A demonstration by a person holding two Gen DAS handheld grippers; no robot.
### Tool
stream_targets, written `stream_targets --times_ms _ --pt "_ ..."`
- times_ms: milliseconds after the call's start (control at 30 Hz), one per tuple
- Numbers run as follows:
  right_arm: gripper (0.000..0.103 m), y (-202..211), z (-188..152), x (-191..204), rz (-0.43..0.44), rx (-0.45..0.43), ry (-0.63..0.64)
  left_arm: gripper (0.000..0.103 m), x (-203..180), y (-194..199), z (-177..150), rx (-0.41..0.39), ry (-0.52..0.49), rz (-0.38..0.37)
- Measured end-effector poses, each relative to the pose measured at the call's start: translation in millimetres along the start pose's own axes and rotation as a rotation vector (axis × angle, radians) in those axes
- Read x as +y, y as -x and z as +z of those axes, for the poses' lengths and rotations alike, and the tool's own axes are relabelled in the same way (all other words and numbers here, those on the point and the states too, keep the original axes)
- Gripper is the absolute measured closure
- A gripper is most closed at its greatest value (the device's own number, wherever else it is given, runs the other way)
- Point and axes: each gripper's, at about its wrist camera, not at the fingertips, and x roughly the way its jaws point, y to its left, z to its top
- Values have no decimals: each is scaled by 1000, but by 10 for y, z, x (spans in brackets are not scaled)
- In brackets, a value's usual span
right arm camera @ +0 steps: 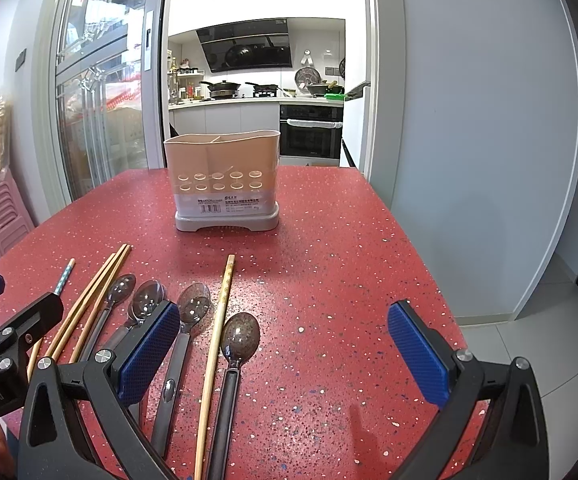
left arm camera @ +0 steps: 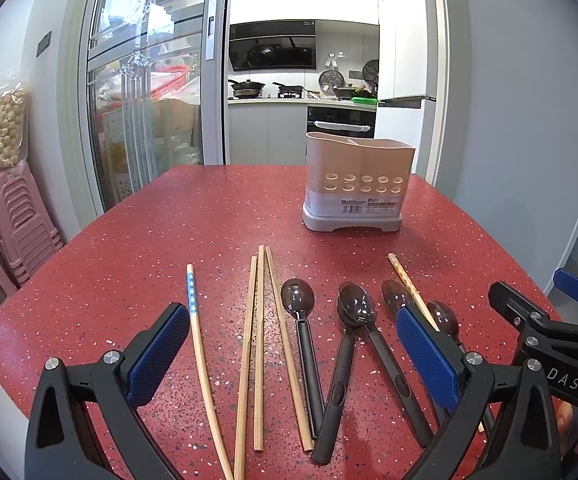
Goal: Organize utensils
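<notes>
From the left gripper (left arm camera: 289,344) all the utensils show in a row on the red counter (left arm camera: 129,264): a blue-patterned chopstick (left arm camera: 199,344), three plain chopsticks (left arm camera: 259,344), four dark spoons (left arm camera: 298,300). The right gripper (right arm camera: 285,344) sees bare counter on its right, and the patterned chopstick is partly hidden. Both pairs of jaws stand released, holding nothing. The beige, perforated holder (left arm camera: 357,182) stands upright beyond the utensils; its inside is hidden.

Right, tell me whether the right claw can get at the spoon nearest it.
Probably yes. The right claw is open and holds nothing, and the rightmost spoon lies flat on the red table, just left of its centre. Only a chopstick lies close beside it, so a small leftward shift should do.
</notes>
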Motion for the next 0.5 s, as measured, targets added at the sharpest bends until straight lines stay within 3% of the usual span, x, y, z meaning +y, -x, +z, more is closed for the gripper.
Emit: stream_targets --times_ms 500 --pt "0 -8 -2 7 1 2 -1 0 -20 5 -9 0 -6 -3"
